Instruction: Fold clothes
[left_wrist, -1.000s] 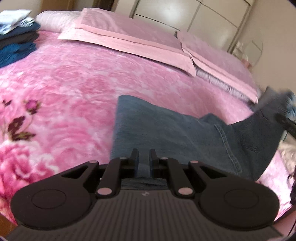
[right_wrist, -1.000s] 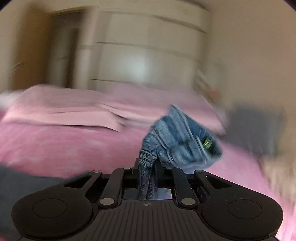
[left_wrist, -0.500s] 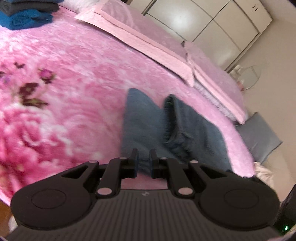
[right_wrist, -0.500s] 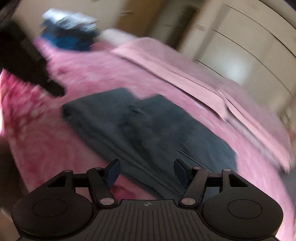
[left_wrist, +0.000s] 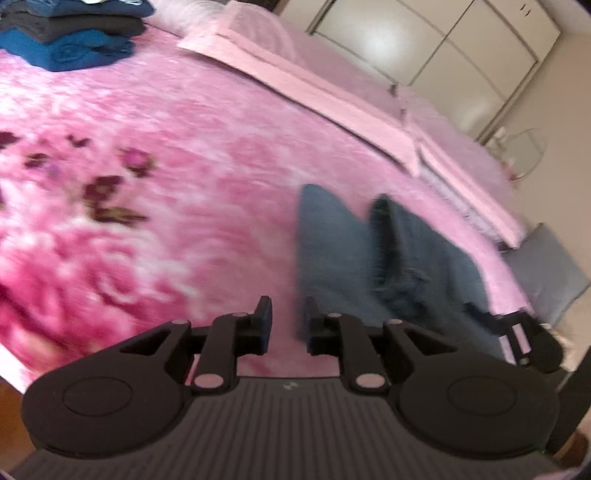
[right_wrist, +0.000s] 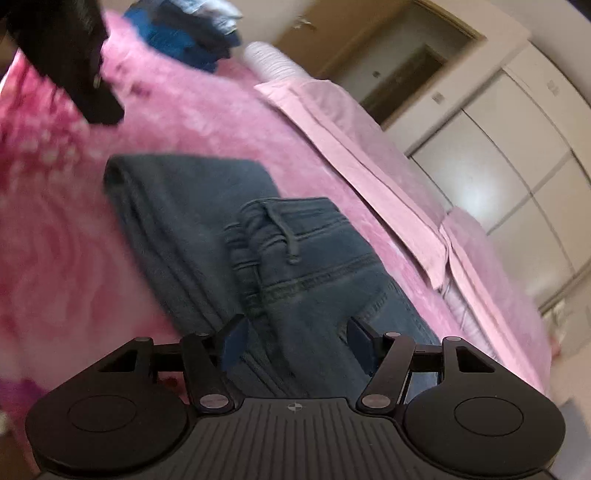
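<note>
The dark blue jeans (left_wrist: 406, 258) lie folded on the pink flowered bedspread (left_wrist: 147, 206), the waistband half (right_wrist: 295, 251) resting on top of the leg half. My left gripper (left_wrist: 286, 321) hovers at the jeans' near left edge. Its jaws are opening, a narrow gap showing only bedspread between them. My right gripper (right_wrist: 297, 339) is open wide just above the waistband half, with denim below its fingers but not pinched. The left gripper's black body (right_wrist: 74, 66) shows at the top left of the right wrist view. Part of the right gripper (left_wrist: 524, 339) shows at the right edge of the left wrist view.
A stack of folded blue and dark clothes (left_wrist: 70, 40) sits at the far corner of the bed. Pink pillows (left_wrist: 295, 74) line the head of the bed before a cream wardrobe (left_wrist: 424, 48). A grey cushion (left_wrist: 546, 266) lies beyond the bed's right side.
The right gripper carried the waistband end over the legs, let it go and opened wide. The left gripper released the jeans' near edge, and its jaws have parted slightly.
</note>
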